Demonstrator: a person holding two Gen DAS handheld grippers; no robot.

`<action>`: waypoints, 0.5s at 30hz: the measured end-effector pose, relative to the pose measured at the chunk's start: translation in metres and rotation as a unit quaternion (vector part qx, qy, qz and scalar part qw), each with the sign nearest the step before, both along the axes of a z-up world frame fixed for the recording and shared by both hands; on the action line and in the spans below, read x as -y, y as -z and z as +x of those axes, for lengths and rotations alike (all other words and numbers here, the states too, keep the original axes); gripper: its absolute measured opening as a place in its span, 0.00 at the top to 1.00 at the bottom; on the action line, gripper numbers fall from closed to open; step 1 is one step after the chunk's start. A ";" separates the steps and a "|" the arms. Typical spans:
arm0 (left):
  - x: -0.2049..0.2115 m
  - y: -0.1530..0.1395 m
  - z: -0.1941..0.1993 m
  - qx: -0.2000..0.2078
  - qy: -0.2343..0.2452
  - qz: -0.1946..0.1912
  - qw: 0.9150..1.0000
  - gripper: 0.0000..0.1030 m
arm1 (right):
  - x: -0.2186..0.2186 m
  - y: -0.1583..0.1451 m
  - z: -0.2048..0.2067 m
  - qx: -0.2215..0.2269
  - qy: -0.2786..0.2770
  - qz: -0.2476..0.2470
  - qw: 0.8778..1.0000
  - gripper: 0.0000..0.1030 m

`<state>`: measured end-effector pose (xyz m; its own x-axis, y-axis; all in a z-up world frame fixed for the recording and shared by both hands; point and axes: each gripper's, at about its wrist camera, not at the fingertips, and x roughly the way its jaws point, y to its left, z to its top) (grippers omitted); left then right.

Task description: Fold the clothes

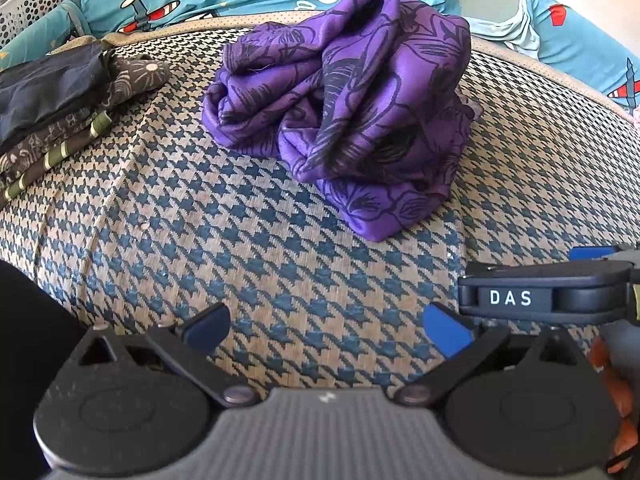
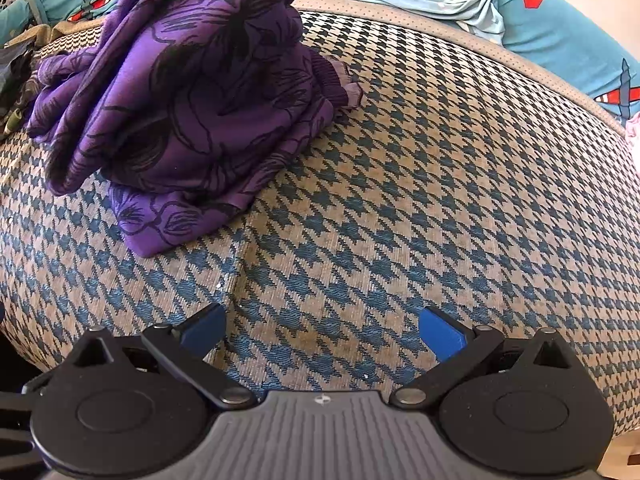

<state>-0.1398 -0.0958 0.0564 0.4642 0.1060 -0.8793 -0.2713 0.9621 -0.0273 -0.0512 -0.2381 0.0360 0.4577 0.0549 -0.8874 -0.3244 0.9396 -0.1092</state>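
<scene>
1. The crumpled purple cloth with dark flower lines (image 1: 344,108) sits in a heap on the blue and tan checked cushion (image 1: 200,240), so it is not folded yet
2. The left gripper (image 1: 326,330) and right gripper (image 2: 323,332) both hang wide open and empty over bare cushion, near the heap but not touching it, maybe ready to grab
3. The heap is bunched up, so I cannot tell its long way; one flat corner pokes toward the grippers
4. A stack of dark folded clothes (image 1: 52,120) lies off to the left, likely finished
</scene>
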 end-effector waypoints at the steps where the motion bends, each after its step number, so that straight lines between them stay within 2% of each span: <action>1: 0.000 0.000 0.000 0.001 0.000 0.000 1.000 0.00 | 0.000 0.000 0.000 0.000 0.001 0.000 1.000 0.00; 15: 0.003 -0.008 -0.006 0.013 -0.001 0.012 1.000 0.00 | 0.001 -0.002 -0.001 0.009 -0.003 0.003 1.000 0.00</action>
